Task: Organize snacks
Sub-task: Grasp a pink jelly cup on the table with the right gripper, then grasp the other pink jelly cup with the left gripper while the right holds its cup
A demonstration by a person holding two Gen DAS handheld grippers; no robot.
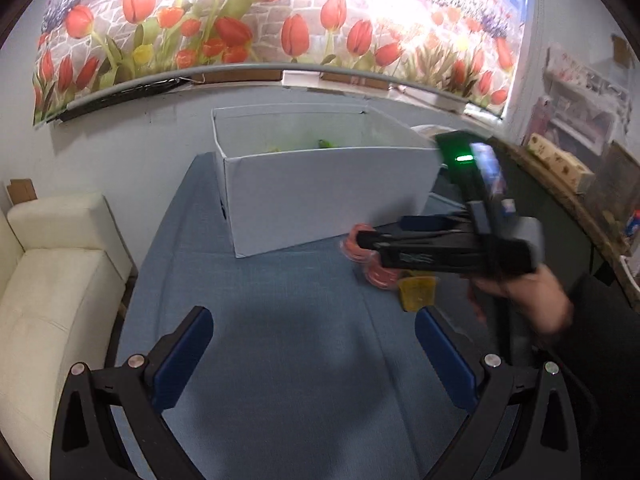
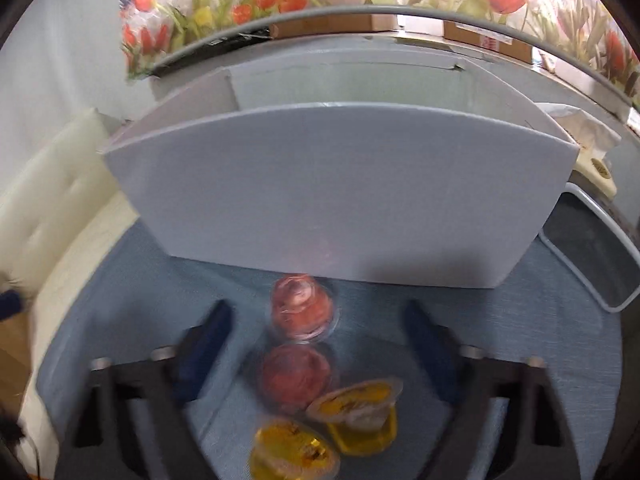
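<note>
A tall white box [image 1: 320,192] [image 2: 328,192] stands on the blue cloth [image 1: 280,320], with something green [image 1: 325,143] showing inside it. In front of the box lie two red jelly cups [image 2: 302,308] [image 2: 296,376] and two yellow ones [image 2: 360,412] [image 2: 292,452]. My right gripper [image 2: 318,316] is low over them, open. The farther red cup sits between its blue pads [image 2: 218,320] without touching either. My left gripper [image 1: 314,320] hovers open over bare cloth left of the cups, nothing between its fingers. From the left wrist view the cups [image 1: 380,276] are partly hidden by the right gripper.
A cream sofa [image 1: 52,280] lies left of the table. A white wire-rimmed tray [image 2: 592,248] sits right of the box. A tulip mural [image 1: 240,20] covers the wall behind. A hand [image 1: 528,300] holds the right gripper. Cluttered shelves [image 1: 580,140] stand at far right.
</note>
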